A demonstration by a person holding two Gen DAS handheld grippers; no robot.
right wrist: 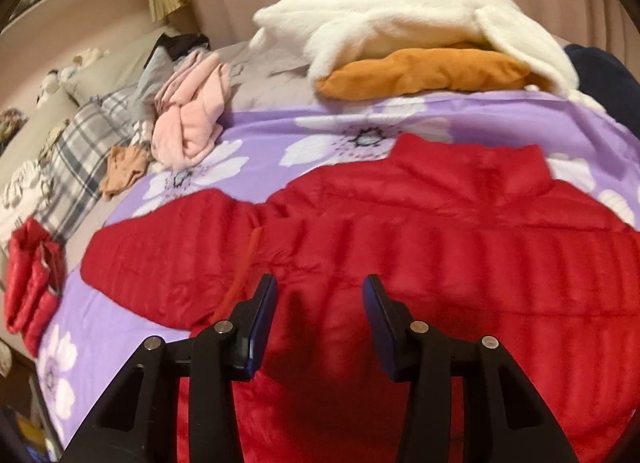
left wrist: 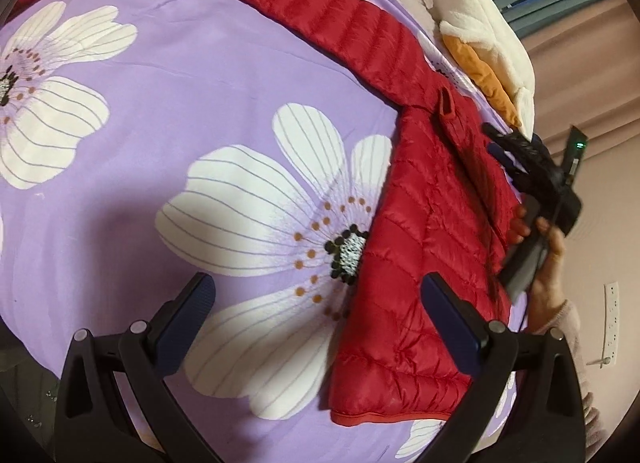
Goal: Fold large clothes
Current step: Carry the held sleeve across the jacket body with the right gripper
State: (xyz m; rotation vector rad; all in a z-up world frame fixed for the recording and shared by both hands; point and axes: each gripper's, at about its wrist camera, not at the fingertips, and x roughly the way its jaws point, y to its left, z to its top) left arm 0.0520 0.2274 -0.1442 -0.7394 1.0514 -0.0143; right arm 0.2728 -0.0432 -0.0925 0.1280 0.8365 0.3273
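A red quilted puffer jacket [left wrist: 420,231] lies on a purple sheet with white flowers [left wrist: 200,103], one sleeve stretched out across it. It also shows in the right wrist view [right wrist: 440,231], collar at the far side, sleeve reaching left. My left gripper [left wrist: 320,311] is open and empty, hovering over the sheet by the jacket's hem. My right gripper [right wrist: 320,303] is open and empty just above the jacket's body; it also shows in the left wrist view [left wrist: 516,155] at the jacket's far edge, held by a hand.
A cream fleece [right wrist: 400,15] on an orange garment [right wrist: 420,71] is piled behind the collar. A pink garment [right wrist: 192,115], a plaid cloth [right wrist: 80,151] and a second red jacket [right wrist: 32,275] lie to the left. Curtains hang behind.
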